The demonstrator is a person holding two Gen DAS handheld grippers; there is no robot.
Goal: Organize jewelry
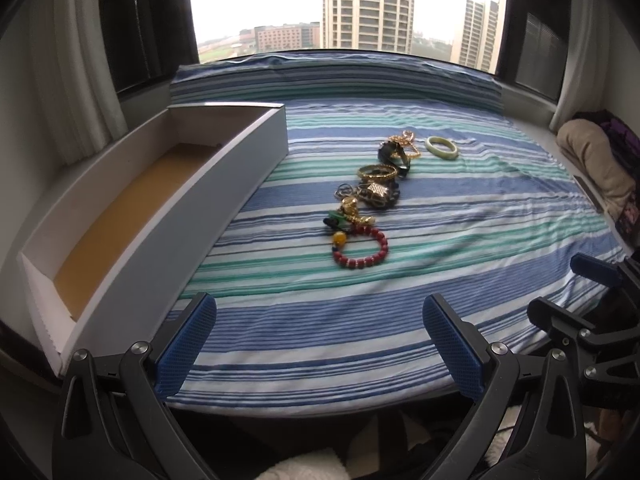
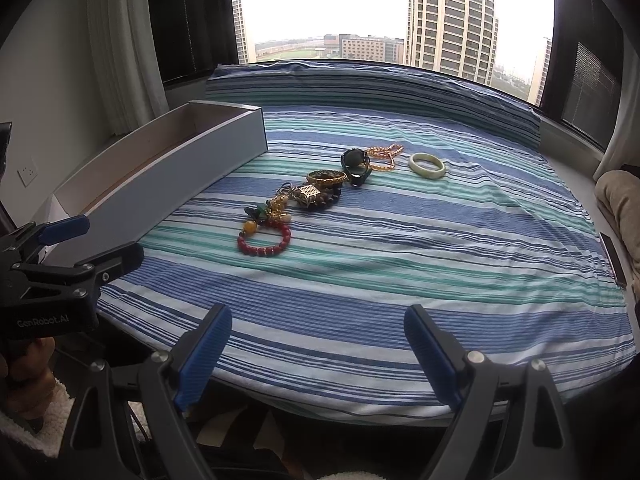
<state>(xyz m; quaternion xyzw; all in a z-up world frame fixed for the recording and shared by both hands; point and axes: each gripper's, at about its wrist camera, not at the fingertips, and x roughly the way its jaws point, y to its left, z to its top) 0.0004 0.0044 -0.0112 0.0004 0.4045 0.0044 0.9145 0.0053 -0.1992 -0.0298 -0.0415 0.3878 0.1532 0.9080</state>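
Both sets of jaws spread wide and holding nothing, so I'd go for the red bead bracelet [image 2: 264, 241] first since it's nearest on the striped bed [image 2: 400, 280], pinch one bead strand, then drop it into the box [image 1: 120, 216] on the left.

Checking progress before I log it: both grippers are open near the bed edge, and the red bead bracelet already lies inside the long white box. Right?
Not quite. The red bead bracelet lies on the striped bedspread, outside the long white box, whose visible interior holds no jewelry in the left wrist view. Left gripper and right gripper are open.
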